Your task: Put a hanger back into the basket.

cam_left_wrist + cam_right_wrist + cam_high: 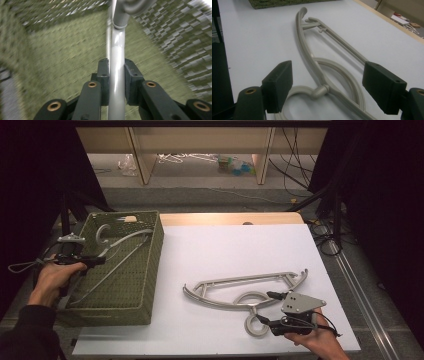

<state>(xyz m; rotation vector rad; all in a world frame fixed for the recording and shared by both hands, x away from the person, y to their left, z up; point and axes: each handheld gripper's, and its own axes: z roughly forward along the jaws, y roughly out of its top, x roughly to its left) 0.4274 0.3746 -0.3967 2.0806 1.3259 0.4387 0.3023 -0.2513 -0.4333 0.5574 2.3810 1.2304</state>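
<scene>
A grey plastic hanger (125, 247) lies slanted inside the green woven basket (155, 265) at the left. My left gripper (100, 260) is shut on its bar. In the left gripper view the pads (103, 72) press the grey bar (117, 75) from both sides above the basket's floor (62, 62). A second grey hanger (240, 282) lies flat on the white table top (225, 245), hook toward the near edge. My right gripper (265, 307) stands open at its neck. In the right gripper view the jaws are wide apart on either side of that hanger (312, 57), clear of it.
The basket takes up the table's left side, its walls rising around the held hanger. A wooden strip (230, 218) edges the far side of the table. Behind it are shelf legs, cables (295, 165) and clutter on the floor. Dark drapes flank both sides.
</scene>
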